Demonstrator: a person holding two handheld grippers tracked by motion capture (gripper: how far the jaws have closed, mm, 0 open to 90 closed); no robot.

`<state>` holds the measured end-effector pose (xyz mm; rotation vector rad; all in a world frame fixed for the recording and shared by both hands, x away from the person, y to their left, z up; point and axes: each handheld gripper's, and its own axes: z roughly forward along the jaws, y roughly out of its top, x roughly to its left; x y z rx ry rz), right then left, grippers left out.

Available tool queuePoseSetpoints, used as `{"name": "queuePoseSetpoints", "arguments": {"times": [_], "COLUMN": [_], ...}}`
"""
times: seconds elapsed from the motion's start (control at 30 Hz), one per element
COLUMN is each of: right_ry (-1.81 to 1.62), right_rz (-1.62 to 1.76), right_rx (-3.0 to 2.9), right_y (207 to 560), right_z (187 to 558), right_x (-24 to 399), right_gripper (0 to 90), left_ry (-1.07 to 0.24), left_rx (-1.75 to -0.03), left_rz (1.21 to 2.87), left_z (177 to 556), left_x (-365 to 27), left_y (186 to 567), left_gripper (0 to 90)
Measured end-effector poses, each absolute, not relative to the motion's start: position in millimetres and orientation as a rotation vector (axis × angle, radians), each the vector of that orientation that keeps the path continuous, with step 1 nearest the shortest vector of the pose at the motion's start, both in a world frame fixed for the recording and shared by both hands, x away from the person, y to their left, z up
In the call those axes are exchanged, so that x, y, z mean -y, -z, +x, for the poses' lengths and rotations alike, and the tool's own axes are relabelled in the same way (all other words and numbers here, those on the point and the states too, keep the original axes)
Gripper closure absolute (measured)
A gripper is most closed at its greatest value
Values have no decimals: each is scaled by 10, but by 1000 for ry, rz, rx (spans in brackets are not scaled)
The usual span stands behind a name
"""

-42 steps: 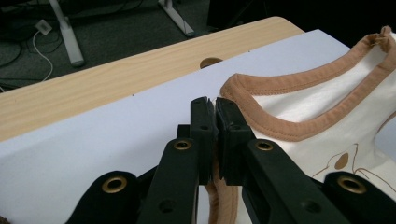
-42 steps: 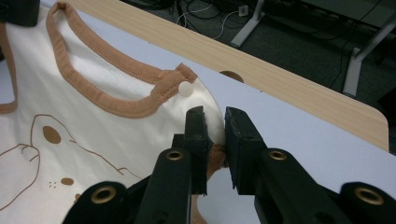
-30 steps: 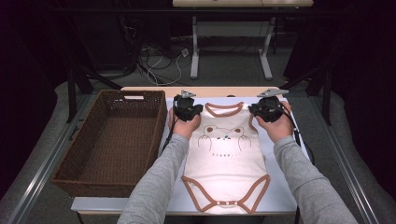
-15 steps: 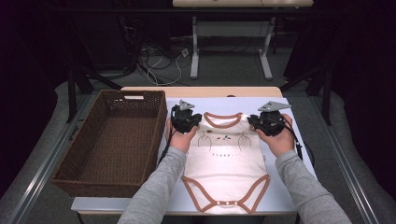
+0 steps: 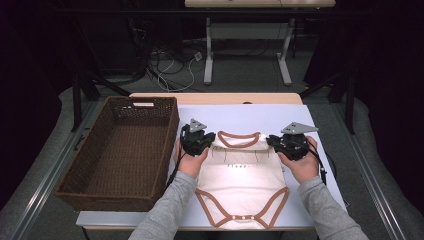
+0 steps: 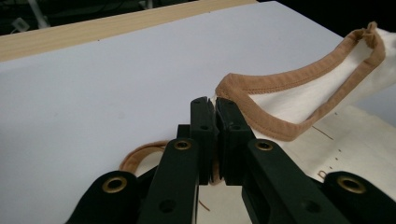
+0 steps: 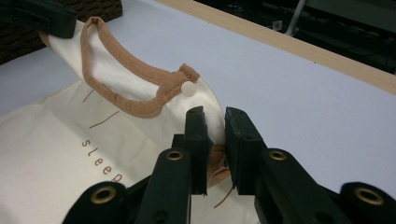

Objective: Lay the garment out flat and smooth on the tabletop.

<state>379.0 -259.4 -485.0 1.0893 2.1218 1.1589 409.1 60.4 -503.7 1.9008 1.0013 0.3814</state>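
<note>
Each shoulder of the cream bodysuit [image 5: 240,167] sits pinched between closed jaws, left gripper [image 5: 196,141] and right gripper [image 5: 290,145].

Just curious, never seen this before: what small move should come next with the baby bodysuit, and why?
Probably carry the top edge on toward the snap end. Left gripper and right gripper each pinch a shoulder of the bodysuit, with its collar lifted off the white mat, so a fold looks underway.

Cream bodysuit [image 7: 70,154]: brown lettering "sleep", last letter cut off by jaws; nothing else readable.
</note>
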Motion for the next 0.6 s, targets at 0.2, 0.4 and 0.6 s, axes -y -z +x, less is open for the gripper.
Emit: {"name": "queuePoseSetpoints", "arguments": {"times": [0.2,0.4,0.6], "right_ry": [-1167,-1160,-1160], "right_rz": [1093,1071,1062], "right_rx": [-2131,-2151,-2165], "right_y": [4915,4954,5002], "right_z": [3690,3594,3472], "right_x": [2598,2600,2600], "right_gripper": [792,792,792], "left_ry": [-347,-334,-316], "left_rx": [-994,-982,-964], "left_rz": [1894,1901,1913], "left_z": [3987,3887,3753], "left_x": [-647,-686,-699], "left_y": [5088,5145,5191], "left_gripper": [866,866,866]}}
